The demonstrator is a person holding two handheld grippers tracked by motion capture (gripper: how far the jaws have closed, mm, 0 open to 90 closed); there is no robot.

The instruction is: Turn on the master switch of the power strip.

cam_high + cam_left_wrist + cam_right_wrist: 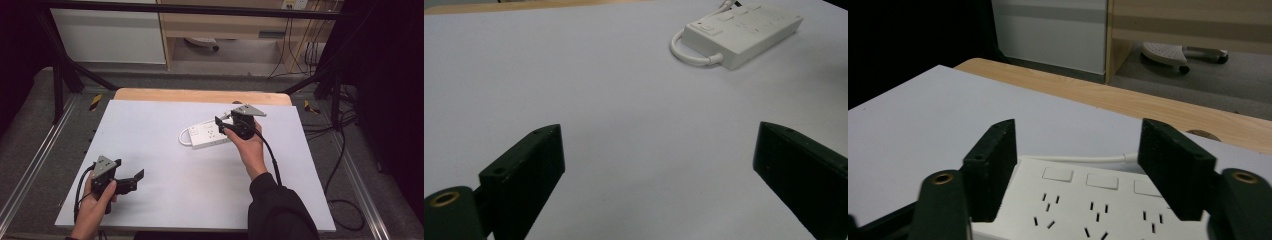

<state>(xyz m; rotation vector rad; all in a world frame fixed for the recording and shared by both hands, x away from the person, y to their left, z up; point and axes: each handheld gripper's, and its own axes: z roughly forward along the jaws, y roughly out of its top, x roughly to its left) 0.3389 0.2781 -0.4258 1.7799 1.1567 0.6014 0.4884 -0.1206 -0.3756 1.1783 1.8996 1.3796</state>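
Observation:
A white power strip [207, 134] lies flat on the white tabletop [200, 185], right of centre, with its short cord looped at its left end. My right gripper [225, 122] hangs over the strip's right part. In the right gripper view its jaws [1078, 145] stand apart above the strip's top face [1088, 205], over the switches and sockets, and the pads do not press on it. My left gripper [131, 170] rests near the front left corner, open over bare table [659, 145]. The strip [744, 32] lies far ahead of it.
A wooden strip [200, 95] runs along the table's far edge. Black frame bars [65, 75] stand at the back corners, and cables [345, 150] hang off the right side. A cabinet and a white panel stand on the floor beyond.

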